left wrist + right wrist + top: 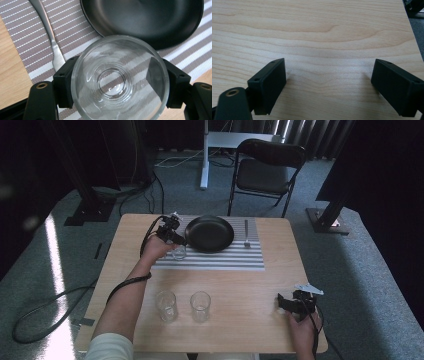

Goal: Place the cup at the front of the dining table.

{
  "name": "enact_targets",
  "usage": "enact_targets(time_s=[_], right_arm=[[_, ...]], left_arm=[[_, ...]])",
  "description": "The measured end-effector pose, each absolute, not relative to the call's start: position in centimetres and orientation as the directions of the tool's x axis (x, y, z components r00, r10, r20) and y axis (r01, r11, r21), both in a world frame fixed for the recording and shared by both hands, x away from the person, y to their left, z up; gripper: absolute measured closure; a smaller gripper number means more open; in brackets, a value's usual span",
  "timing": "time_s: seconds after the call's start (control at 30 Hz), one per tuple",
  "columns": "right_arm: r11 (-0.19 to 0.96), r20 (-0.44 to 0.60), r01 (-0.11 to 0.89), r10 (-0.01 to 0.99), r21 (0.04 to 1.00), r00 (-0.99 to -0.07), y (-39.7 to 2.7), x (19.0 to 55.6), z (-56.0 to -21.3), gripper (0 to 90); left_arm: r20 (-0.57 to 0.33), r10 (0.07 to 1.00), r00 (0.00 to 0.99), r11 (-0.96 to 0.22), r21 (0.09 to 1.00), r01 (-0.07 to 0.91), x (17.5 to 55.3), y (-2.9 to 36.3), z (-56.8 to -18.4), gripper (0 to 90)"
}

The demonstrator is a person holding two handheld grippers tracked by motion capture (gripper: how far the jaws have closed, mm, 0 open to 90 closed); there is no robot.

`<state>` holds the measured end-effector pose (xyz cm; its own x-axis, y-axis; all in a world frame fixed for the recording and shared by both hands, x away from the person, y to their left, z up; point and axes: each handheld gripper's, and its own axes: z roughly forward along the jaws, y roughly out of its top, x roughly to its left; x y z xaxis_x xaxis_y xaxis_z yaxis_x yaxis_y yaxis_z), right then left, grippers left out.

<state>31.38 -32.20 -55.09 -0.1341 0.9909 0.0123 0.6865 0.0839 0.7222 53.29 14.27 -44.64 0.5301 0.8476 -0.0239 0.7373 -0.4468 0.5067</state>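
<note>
One knife point(53, 47) partly behind the left gripper point(117, 82)

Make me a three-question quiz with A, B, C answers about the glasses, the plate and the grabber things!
1. Where is the black plate? A on the striped placemat B on the chair C on the floor
2. How many glasses are on the table? A one B three C five
3. What is the right hand-held gripper doing? A holding a fork B holding a glass C open, holding nothing

Answers: 1 A, the plate rests on the placemat. 2 B, two stand near the front edge and the left hand-held gripper holds one glass. 3 C, its jaws stand apart over bare wood.
</note>
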Motion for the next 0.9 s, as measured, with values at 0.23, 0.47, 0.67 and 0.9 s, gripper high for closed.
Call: enact_targets(time_s=[0.23,0.47,0.67,0.9], right_arm=[[0.084,0.012,0.687,0.991,0.722,-0.134,-32.2,31.4,-55.1,12.1],[0.084,0.012,0.687,0.991,0.722,-0.134,-32.2,31.4,-55.1,12.1],[0.084,0.012,0.687,0.991,0.722,-0.134,-32.2,31.4,-55.1,12.1],[0.084,0.012,0.687,0.991,0.722,-0.134,-32.2,31.4,-55.1,12.1]], left_arm=[[-0.037,0.832,0.553,-0.450,0.537,0.714,53.1,14.6,-45.0,27.6],[-0.018,0.848,0.529,-0.435,0.546,0.716,52.4,14.9,-45.1,18.5],[-0.018,0.848,0.529,-0.434,0.549,0.714,51.7,15.2,-45.2,18.5],[-0.018,0.852,0.523,-0.426,0.557,0.713,50.8,15.8,-45.0,18.5]])
